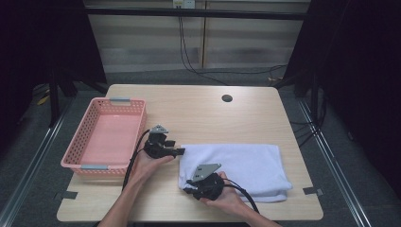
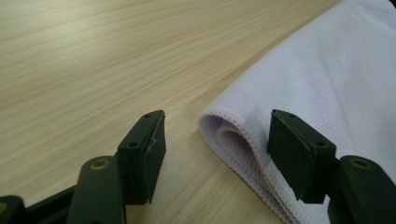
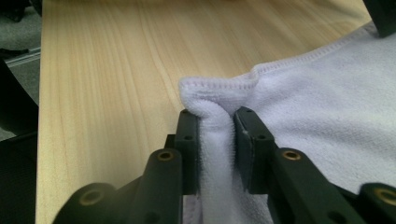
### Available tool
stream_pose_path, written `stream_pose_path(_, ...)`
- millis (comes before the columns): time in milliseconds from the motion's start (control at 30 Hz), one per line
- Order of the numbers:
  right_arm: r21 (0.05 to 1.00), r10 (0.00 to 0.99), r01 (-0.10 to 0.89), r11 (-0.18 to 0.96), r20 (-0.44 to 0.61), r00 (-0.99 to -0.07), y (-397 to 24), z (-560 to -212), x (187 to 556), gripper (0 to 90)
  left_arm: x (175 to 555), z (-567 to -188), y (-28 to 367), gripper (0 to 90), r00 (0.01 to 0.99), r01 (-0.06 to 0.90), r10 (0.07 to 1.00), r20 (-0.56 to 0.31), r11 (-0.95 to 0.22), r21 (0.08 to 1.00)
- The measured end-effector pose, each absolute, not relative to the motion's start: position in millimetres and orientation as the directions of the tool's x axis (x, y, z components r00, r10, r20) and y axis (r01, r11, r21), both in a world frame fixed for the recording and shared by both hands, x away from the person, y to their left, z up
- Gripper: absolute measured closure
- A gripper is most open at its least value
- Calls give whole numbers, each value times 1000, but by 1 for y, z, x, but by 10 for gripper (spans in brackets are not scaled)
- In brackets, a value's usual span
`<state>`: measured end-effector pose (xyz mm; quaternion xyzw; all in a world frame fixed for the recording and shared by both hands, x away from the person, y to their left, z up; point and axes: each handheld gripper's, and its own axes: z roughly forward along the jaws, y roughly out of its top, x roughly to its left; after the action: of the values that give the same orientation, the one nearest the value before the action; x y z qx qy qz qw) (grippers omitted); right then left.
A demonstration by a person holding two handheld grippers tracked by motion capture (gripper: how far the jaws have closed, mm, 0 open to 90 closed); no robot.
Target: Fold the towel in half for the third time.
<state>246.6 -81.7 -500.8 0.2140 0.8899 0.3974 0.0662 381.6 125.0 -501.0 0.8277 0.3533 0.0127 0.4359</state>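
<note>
Right gripper view: a folded white towel (image 3: 327,107) is pinched by the right tongs (image 3: 217,140); the left tongs (image 2: 215,154) are spread wide around its corner.

**A dim room around a pale wooden worktop**

The light wood worktop (image 1: 198,113) has a round cable hole (image 1: 227,98). It stands on a grey floor (image 1: 28,156). Behind it is a beige panelled wall (image 1: 198,42) with black cables (image 1: 189,52) hanging down. Dark curtains (image 1: 359,71) close both sides.

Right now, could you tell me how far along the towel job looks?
Done: towel lies folded on the table. In hand: right gripper pinches one corner; left gripper is open around the other, not closed. Left: probably grip, lift; basket holds nothing.
</note>
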Motion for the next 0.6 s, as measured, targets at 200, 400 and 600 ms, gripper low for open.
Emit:
stream_pose_path(200,729,449,370,576,96,-889,-83,-500,248,752,382,-506,111,375,763,559,593,-257,-406,723)
stream_pose_path(400,726,439,374,577,110,-892,-84,-499,250,754,380,-507,108,539,789,545,553,-269,-426,722)
stream_pose_path(600,714,439,404,571,150,-886,-86,-496,252,775,380,-507,108,779,772,592,527,-356,-390,706)
